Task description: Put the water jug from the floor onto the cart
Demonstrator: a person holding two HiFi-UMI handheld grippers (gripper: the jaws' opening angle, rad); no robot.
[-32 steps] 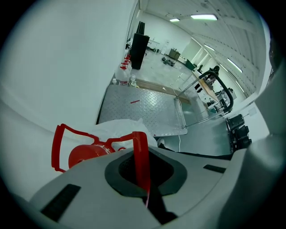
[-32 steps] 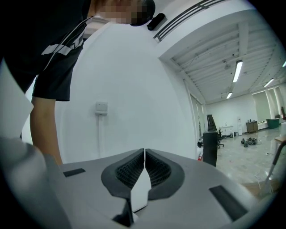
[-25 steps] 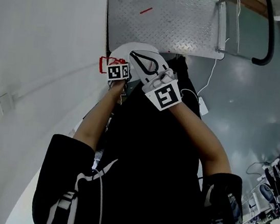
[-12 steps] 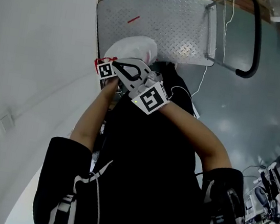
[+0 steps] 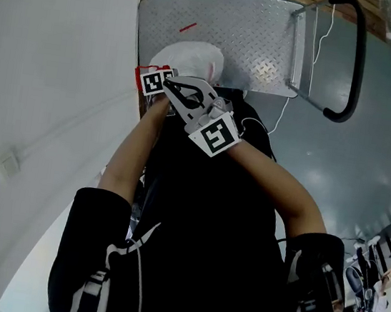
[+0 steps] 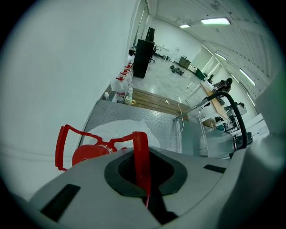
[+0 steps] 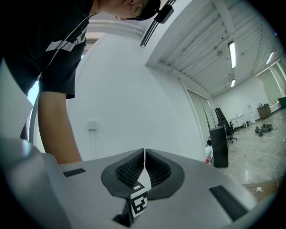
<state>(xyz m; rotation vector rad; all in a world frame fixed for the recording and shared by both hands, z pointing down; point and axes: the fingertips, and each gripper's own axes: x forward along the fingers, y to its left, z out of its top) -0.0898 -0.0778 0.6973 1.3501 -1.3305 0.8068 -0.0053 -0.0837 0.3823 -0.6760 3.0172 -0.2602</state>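
The right claw (image 7: 144, 167) is pressed shut on nothing, held level by the chest. Just past it at 11 o'clock, the left claw (image 6: 144, 176) is clamped on the red handle (image 6: 65, 143) of the water jug (image 5: 195, 58). Within the last second the jug has travelled from the cart (image 5: 256, 30) edge to over its near-left corner, so lowering looks next. Its red cap (image 6: 87, 154) faces up at the claw, and the long axis is near upright.
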